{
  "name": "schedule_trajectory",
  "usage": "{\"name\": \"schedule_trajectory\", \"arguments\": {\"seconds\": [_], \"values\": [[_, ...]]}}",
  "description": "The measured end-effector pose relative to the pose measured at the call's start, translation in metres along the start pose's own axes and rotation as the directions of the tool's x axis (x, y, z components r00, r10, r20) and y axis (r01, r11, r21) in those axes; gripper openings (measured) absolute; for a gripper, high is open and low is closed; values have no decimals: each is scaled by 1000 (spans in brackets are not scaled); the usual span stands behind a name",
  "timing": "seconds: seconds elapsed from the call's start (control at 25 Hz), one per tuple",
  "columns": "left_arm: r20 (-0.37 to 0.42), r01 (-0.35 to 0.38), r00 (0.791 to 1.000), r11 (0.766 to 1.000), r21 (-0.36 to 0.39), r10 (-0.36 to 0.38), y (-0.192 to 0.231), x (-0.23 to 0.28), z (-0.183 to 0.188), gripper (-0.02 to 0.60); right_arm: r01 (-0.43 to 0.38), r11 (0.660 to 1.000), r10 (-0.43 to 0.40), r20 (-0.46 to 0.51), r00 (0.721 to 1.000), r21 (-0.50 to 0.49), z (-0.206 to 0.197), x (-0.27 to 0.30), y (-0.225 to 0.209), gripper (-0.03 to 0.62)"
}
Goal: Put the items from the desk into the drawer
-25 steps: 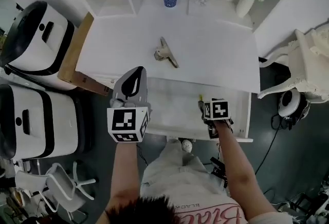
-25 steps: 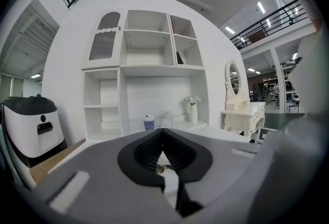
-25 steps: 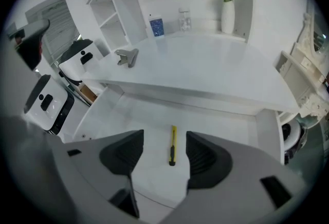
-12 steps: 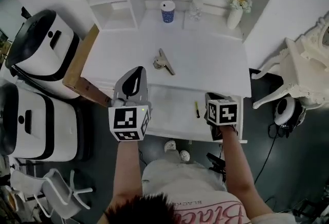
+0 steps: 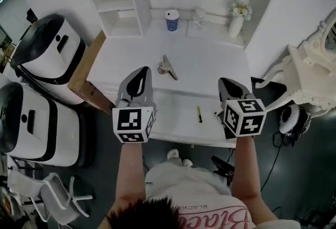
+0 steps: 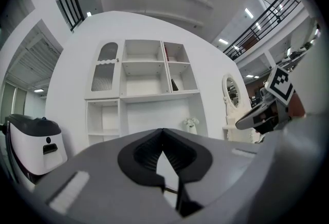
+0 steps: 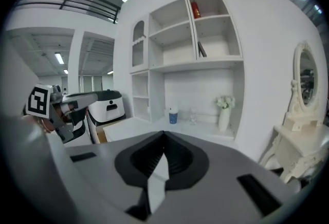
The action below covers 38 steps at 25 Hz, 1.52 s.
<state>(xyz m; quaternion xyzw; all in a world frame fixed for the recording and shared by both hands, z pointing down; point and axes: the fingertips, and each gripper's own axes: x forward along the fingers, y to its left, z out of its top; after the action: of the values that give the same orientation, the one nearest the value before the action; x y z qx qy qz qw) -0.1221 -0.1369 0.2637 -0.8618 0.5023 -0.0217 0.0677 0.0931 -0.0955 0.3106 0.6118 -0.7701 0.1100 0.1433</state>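
Yellow pen (image 5: 199, 113) now lies in the drawer (image 5: 173, 112). Your right gripper (image 5: 229, 89) rose and just closed empty, and the left gripper (image 5: 137, 82) is closed too. The clip (image 5: 168, 66) waits at upper centre.

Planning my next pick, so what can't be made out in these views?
Head view: the left gripper and right gripper, both shut, cover the drawer's near corners.
Head view: the metal item on the desk and the thin stick in the drawer are too small to identify.
Gripper views: their own bodies block the drawer and the metal item.
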Motion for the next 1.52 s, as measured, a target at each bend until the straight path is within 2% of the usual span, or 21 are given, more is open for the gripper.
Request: {"name": "schedule_trajectory", "arguments": {"seconds": [0.12, 0.2, 0.4, 0.52, 1.0, 1.2, 1.44, 1.48, 1.52], "values": [[9, -10, 1000, 1000, 6, 10, -3, -7, 5, 8, 41, 992, -26, 126, 992, -116, 24, -18, 3, 9], [17, -17, 1000, 1000, 11, 17, -6, -12, 10, 8, 83, 981, -44, 217, 975, -174, 38, -31, 4, 9], [99, -16, 995, 999, 42, 12, -19, -32, 30, 8, 159, 968, -60, 435, 898, -195, 66, -61, 3, 8], [128, -33, 992, 997, 70, 24, -22, -42, 36, 8, 178, 963, -59, 488, 871, -202, 73, -70, 2, 8], [131, -62, 990, 996, 66, 53, -2, -41, 31, 8, 199, 953, -82, 441, 894, -226, 66, -57, 1, 8], [128, -52, 991, 997, 55, 45, 23, -31, 24, 8, 202, 955, -96, 417, 904, -218, 69, -35, 14, 8], [109, -29, 994, 999, 42, 24, 67, -20, 11, 8, 186, 961, -108, 340, 934, -207, 67, 8, 42, 11], [107, -25, 994, 999, 36, 21, 75, -18, 9, 8, 180, 962, -106, 329, 939, -204, 68, 16, 47, 22], [105, -22, 994, 999, 31, 19, 83, -15, 6, 8, 170, 965, -100, 317, 943, -202, 68, 24, 52, 70]]}}
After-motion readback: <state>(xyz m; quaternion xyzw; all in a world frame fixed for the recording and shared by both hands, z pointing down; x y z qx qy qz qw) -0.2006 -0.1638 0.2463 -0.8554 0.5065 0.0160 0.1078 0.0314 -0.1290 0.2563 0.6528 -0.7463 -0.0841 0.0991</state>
